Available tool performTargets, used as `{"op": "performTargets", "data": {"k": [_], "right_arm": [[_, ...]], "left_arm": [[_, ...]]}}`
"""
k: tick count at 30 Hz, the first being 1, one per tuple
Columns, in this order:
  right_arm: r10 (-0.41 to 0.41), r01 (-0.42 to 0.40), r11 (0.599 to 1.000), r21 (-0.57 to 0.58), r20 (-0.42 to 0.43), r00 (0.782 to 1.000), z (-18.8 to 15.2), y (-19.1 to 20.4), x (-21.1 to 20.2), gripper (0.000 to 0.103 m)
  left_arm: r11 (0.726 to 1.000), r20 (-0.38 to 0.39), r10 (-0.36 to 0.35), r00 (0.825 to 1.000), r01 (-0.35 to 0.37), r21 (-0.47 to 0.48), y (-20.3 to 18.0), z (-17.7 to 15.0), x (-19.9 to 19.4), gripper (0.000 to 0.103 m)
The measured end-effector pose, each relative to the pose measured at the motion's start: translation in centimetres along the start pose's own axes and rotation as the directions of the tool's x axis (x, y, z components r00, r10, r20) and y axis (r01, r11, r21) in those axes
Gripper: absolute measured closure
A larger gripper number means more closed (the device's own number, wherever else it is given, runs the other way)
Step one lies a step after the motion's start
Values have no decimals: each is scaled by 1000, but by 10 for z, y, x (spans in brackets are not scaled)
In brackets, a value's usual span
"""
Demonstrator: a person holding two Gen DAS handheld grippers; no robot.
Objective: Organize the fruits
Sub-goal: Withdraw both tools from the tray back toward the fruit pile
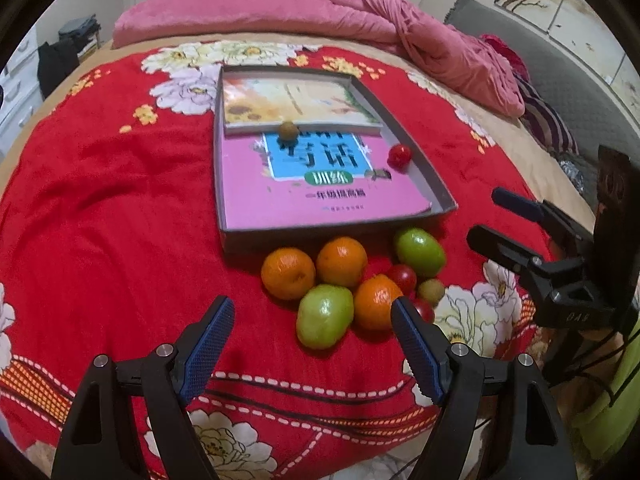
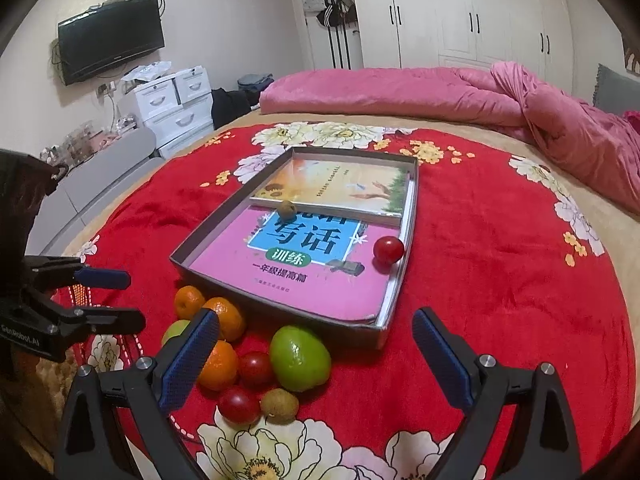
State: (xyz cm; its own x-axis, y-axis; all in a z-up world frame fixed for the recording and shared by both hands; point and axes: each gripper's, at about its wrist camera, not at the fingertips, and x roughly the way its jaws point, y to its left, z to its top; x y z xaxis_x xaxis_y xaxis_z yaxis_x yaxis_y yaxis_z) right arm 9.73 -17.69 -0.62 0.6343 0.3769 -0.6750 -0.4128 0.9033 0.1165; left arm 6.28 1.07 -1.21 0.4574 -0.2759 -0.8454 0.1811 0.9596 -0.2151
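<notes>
Fruit pile (image 1: 352, 284) on the red blanket (image 1: 112, 208) just before the grey tray (image 1: 436, 184); left tongs (image 1: 312, 340) and right tongs (image 2: 316, 356) gape wide, empty; the smooth green fruit (image 1: 325, 316) likely rolls easily, so grip across its middle.

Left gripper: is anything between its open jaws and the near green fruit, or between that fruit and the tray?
Nothing visible lies between the left gripper and the green fruit; only bare blanket. Toward the tray, two oranges sit in the direct line, and its near wall must be cleared.
</notes>
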Motion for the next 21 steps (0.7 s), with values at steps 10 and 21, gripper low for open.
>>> {"op": "performTargets", "data": {"k": [10,21], "right_arm": [[-29,30,999,15,-33,999,-7,-3,1,5],[-35,38,998,42,-78,996,-13,-9,6,5]], "left_arm": [[1000,-40,-12,999,12,14,-1,-7,8,22],[999,-73,-14,997,16,27,1,-13,20,33]]}}
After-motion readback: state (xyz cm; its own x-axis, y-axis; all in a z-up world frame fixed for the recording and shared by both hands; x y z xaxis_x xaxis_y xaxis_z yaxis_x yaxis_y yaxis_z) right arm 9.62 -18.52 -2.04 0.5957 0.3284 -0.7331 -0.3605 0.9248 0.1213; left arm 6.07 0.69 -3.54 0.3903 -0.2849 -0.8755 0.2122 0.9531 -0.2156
